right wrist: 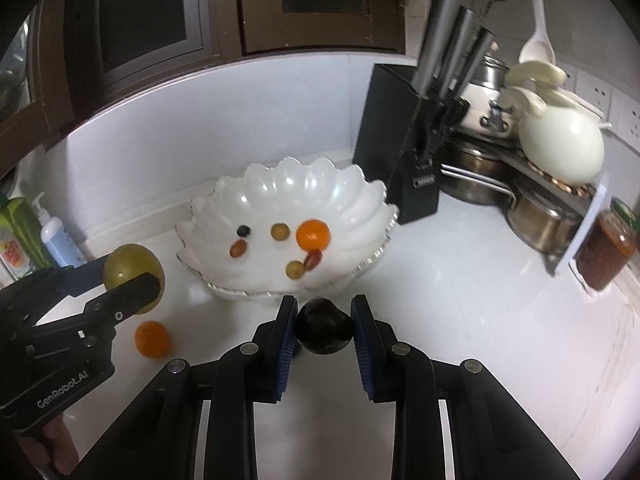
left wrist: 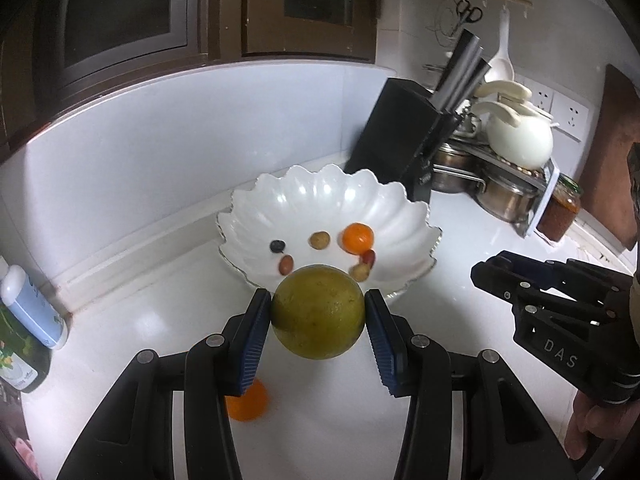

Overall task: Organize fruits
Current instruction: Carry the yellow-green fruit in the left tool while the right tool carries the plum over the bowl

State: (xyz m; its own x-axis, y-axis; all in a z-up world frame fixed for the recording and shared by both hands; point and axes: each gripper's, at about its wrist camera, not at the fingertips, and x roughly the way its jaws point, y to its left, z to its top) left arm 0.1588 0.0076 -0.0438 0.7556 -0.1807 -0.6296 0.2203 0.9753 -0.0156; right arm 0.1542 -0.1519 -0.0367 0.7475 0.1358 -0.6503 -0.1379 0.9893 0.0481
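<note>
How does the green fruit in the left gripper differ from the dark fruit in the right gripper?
Colour: the green fruit is yellowish green, while the dark fruit is nearly black.
Size: the green fruit looks larger, so the left gripper stands wider than the right gripper.
Shape: the green fruit is round; the dark fruit narrows toward its top.
Both are held between blue fingers, outside the white bowl.

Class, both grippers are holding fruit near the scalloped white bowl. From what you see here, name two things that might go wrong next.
1. The left gripper pinches the big round green fruit only at its sides; it might slip out and roll on the counter.
2. The bowl already holds an orange and small fruits; a heavy fruit dropped in could bruise or scatter them.
3. The right gripper carries a dark fruit; both heading for the bowl may collide.
</note>
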